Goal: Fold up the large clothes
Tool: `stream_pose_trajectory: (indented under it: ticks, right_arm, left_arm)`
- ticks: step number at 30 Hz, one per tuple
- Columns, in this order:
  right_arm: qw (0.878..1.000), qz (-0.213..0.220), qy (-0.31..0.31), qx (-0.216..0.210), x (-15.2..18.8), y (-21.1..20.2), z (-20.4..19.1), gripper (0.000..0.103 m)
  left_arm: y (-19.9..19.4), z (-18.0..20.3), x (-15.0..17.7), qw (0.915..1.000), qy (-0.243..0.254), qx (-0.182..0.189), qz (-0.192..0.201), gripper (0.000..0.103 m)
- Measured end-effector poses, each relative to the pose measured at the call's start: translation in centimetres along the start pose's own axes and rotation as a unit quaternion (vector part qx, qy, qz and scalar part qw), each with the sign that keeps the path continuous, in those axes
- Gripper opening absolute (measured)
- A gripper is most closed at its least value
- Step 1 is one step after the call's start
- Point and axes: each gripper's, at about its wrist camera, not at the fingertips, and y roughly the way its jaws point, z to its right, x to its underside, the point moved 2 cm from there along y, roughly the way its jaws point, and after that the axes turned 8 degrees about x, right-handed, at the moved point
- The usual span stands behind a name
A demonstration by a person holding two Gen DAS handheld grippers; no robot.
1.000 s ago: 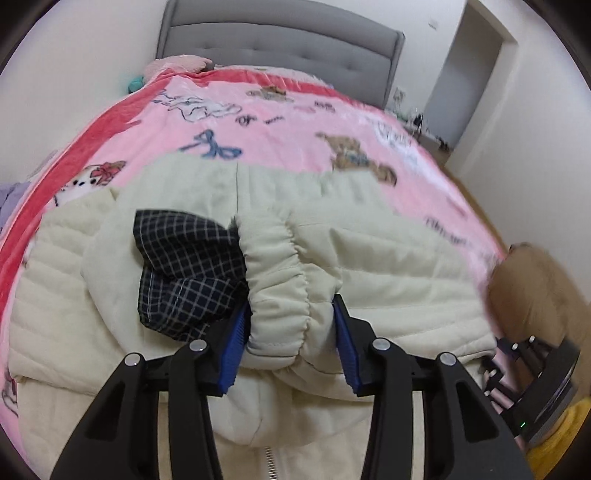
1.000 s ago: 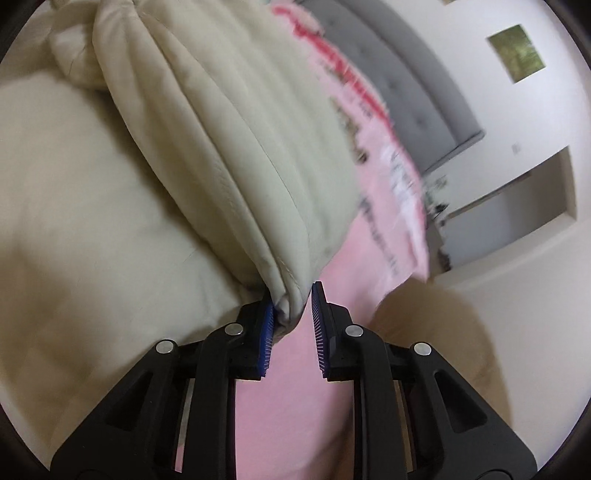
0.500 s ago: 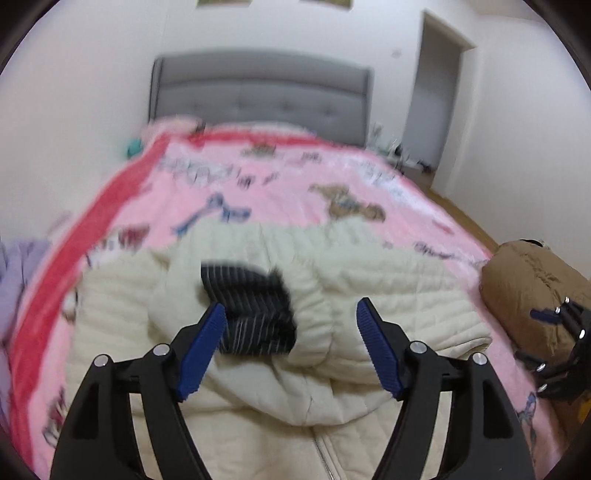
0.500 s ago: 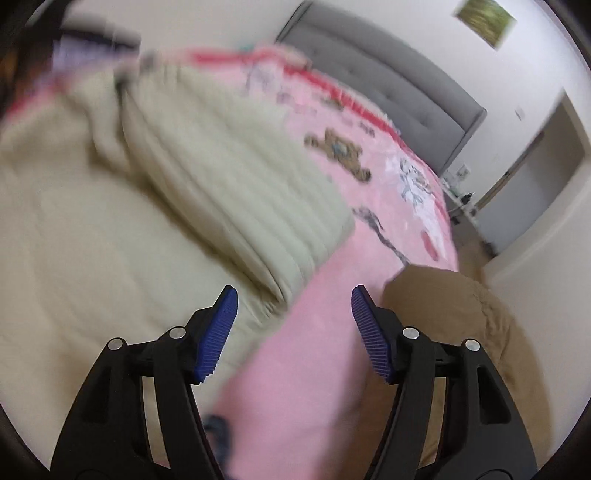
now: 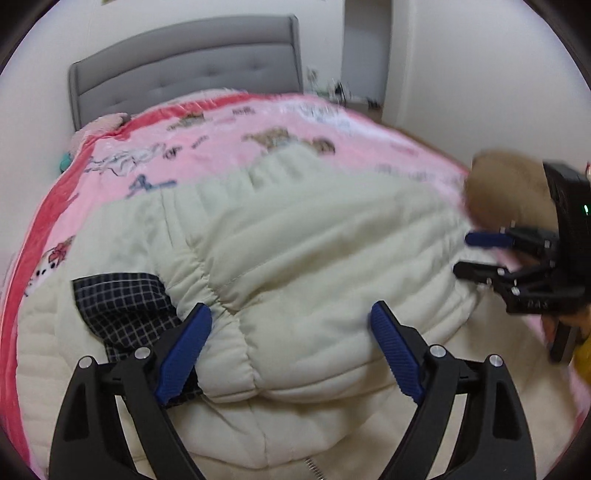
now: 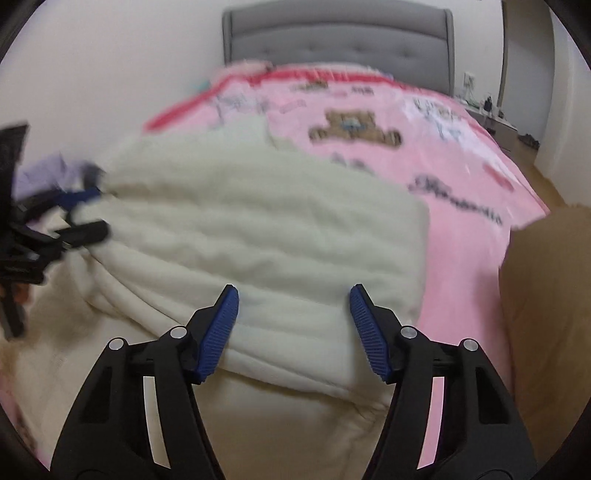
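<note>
cream quilted jacket (image 5: 295, 258) lay spread on the pink printed blanket (image 5: 229, 147) of the bed, its upper part folded down over the body; zipper end showed at the near edge in the left wrist view. dark checked lining (image 5: 122, 306) was exposed at the left side of the fold, next to a gathered cuff.

left gripper (image 5: 291, 350) hung over the folded part, jaws wide and opening further. its blue pads (image 5: 181, 358) flanked the quilted fabric without pressing it; nothing was held.

right gripper (image 6: 293, 332) hovered over the right portion of the fold, jaws apart and closing. jacket lay below and between the pads (image 6: 218, 332), not pinched. in the left wrist view the right gripper (image 5: 480, 254) showed at the jacket's right edge, fingers apart.

grey tufted headboard (image 6: 332, 33) stood at the far end. brown bundle (image 5: 506, 192) sat at the bed's right side, just beside the jacket. both views blurred.
</note>
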Motion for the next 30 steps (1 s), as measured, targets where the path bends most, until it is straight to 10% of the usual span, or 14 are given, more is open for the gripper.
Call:
stream_pose_trajectory:
  ticks: [5,10,19,25,30]
  right_arm:
    - [0.996,-0.016,-0.072,0.041,1.8,1.9,-1.2,0.066]
    - [0.998,-0.060,-0.010,0.028,0.6,2.7,0.4,0.078]
    - [0.998,0.034,0.049,-0.008,-0.5,-5.8,0.9,0.090]
    - [1.000,-0.015,0.017,-0.006,4.6,-11.3,-0.1,0.090]
    - [0.998,-0.052,-0.034,0.027,10.1,-16.5,-1.8,0.090]
  left_arm:
    - [1.1,-0.4,1.0,0.9999,0.000,0.008,-0.012,0.087]
    - [0.9,-0.1,0.6,0.9998,0.003,-0.004,-0.020,0.087]
    - [-5.0,0.1,0.5,0.9977,-0.058,-0.034,0.012,0.093]
    - [-14.1,-1.0,9.1,0.9925,-0.086,-0.081,0.032,0.097]
    - [-19.5,-1.1,17.1,0.9875,-0.102,-0.115,-0.035,0.097]
